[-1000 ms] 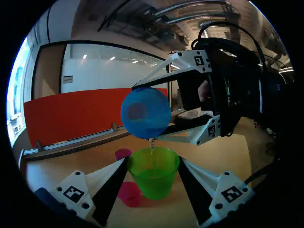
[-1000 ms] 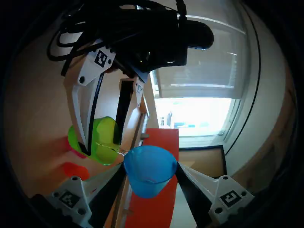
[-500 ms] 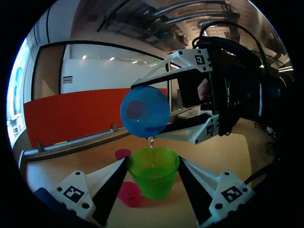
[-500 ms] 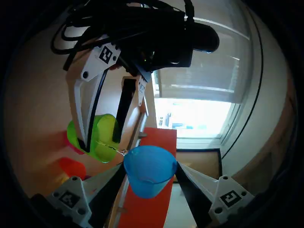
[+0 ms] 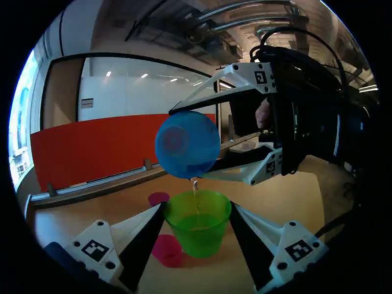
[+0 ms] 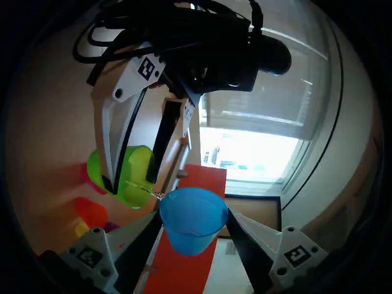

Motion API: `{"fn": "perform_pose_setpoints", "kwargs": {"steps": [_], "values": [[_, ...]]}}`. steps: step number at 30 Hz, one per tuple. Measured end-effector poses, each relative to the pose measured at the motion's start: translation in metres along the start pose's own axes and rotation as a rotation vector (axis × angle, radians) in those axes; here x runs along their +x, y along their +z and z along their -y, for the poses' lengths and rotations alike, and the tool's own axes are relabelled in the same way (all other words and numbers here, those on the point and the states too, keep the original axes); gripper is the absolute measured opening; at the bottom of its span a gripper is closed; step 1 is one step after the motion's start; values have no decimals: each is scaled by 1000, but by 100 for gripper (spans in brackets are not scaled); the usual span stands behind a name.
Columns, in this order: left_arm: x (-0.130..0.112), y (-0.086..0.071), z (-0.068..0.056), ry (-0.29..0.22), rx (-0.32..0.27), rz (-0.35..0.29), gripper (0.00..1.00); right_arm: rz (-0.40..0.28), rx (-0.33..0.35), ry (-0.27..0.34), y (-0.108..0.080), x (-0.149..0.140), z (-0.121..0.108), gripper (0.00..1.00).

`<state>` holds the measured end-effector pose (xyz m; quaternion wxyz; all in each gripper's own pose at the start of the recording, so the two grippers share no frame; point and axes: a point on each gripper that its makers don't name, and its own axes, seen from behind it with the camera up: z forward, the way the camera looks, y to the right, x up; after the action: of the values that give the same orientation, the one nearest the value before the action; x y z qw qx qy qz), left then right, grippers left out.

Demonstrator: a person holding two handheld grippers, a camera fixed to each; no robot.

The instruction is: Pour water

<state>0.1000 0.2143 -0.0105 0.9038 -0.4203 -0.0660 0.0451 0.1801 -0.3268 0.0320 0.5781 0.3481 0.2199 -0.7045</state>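
- Wooden table [image 5: 294, 196] underneath, with spare pink cups [image 5: 166, 249] at the near left.
- Right hand-held gripper [image 6: 193, 214] clamped on the blue cup [image 5: 187, 143], tipped on its side with the lip down, directly above the green one.
- Left hand-held gripper [image 5: 196, 208] closed around the green cup [image 6: 134, 171], held upright and partly filled. Unclear whether resting on the table.
- Thin trickle of water [image 5: 195, 185] dropping from the blue lip into the green mouth, near its centre.
- Best done by keeping the green cup level and steady, increasing the blue cup's tilt slowly, holding its lip over the middle of the opening, and avoiding rim contact or splashing.
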Motion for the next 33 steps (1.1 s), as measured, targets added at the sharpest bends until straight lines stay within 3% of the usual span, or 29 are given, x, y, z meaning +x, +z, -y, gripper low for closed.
{"fn": "perform_pose_setpoints", "kwargs": {"steps": [24, 33], "values": [[2, 0, -1, 11, -2, 0, 90, 2, -5, -82, -1, 7, -1, 93], [4, -2, -1, 9, 0, -6, 89, -1, -11, -62, 0, 6, -4, 93]]}}
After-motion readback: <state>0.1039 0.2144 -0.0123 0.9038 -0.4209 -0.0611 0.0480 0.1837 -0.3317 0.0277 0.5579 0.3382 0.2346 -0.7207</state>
